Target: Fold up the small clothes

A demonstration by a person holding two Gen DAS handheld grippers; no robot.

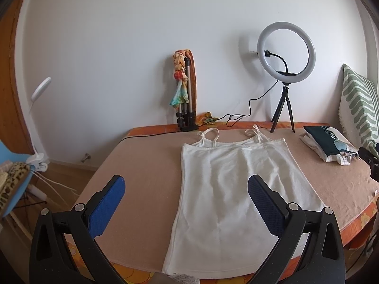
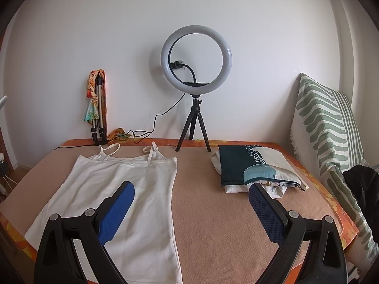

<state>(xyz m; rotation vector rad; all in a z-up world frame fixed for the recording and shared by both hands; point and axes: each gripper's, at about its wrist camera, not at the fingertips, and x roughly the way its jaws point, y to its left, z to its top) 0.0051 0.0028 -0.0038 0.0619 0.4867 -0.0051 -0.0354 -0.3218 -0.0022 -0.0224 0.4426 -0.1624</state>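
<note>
A white strappy top [image 1: 227, 187] lies flat and spread out on the beige bed cover [image 1: 142, 165], straps toward the wall. It also shows in the right wrist view [image 2: 113, 189] at the left. My left gripper [image 1: 186, 187] is open and empty, held above the top's lower left part. My right gripper [image 2: 191, 196] is open and empty, held above the top's right edge and the bare cover [image 2: 213, 201].
A pile of folded clothes [image 2: 251, 168] lies at the back right. A ring light on a tripod [image 2: 195, 90] and its cable stand by the wall, beside a folded tripod with a scarf [image 2: 98, 106]. A striped pillow [image 2: 327, 130] leans at the right. A blue chair [image 1: 14, 184] stands at the left.
</note>
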